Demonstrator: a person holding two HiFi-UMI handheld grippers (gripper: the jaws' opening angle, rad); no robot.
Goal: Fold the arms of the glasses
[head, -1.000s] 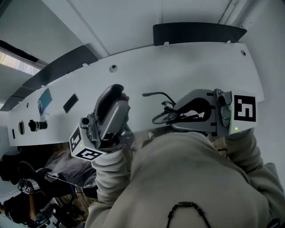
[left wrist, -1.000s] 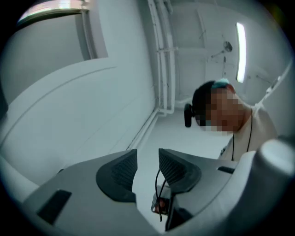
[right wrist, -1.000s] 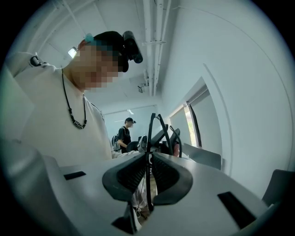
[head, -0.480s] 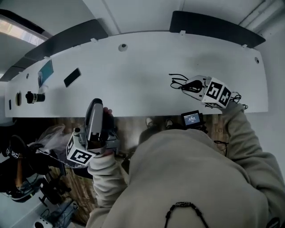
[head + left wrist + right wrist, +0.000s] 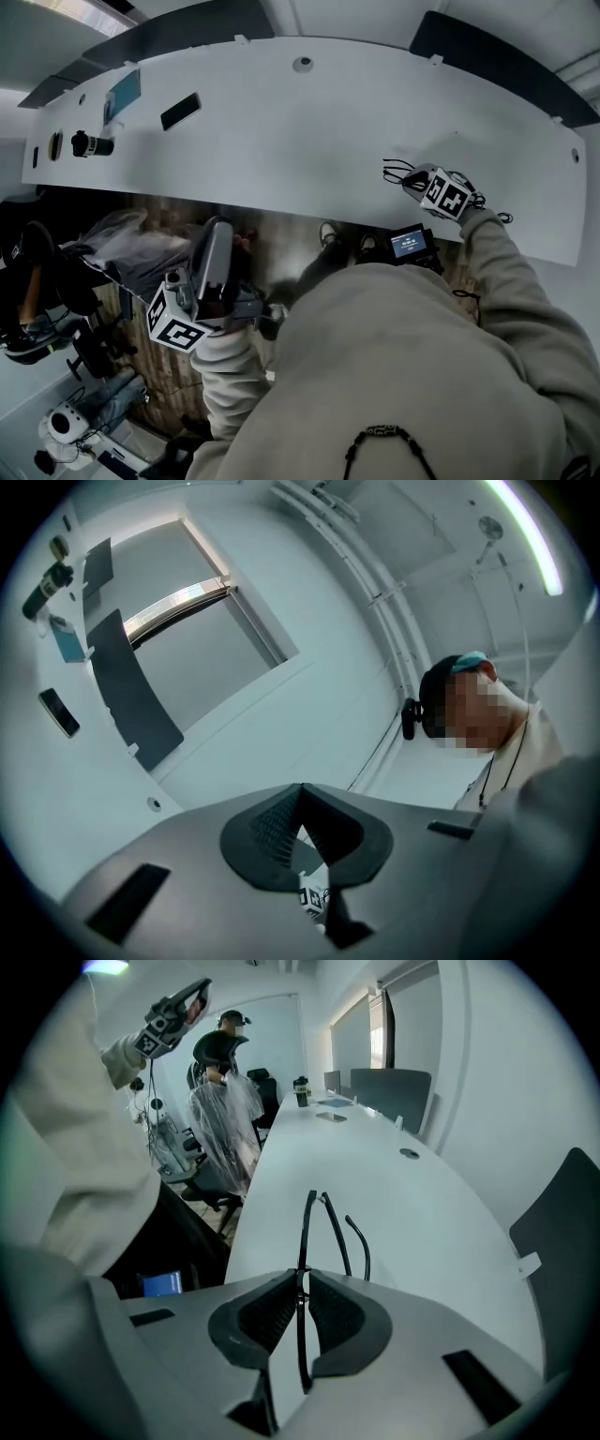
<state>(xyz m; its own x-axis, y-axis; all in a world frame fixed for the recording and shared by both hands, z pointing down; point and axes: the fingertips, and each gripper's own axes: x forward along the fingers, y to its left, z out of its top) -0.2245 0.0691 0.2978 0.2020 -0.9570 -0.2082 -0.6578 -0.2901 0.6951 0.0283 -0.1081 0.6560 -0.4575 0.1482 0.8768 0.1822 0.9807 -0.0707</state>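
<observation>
- The right hand-held gripper (image 5: pixel 302 1283) is clamped on the thin black glasses (image 5: pixel 307 1227). Its pads press on the frame, which stands edge-on between them.
- The glasses are low over the white bench (image 5: pixel 309 141), near its front edge and toward its right end. Whether they touch the bench top cannot be told.
- Two slim arms of the glasses reach away past the jaws, out across the bench.
- The left hand-held gripper (image 5: pixel 300 799) has its jaws together with nothing between them. It is off the bench, in front of the front edge and over the wooden floor (image 5: pixel 291 239).
- At the bench's left end lie a black phone (image 5: pixel 180 111) and a light-blue flat item (image 5: pixel 123 95). A small black cylindrical object (image 5: pixel 89 145) stands nearer that end's edge.
- A small lit screen (image 5: pixel 410 244) shows just in front of the bench's front edge, below the right hand-held gripper.
</observation>
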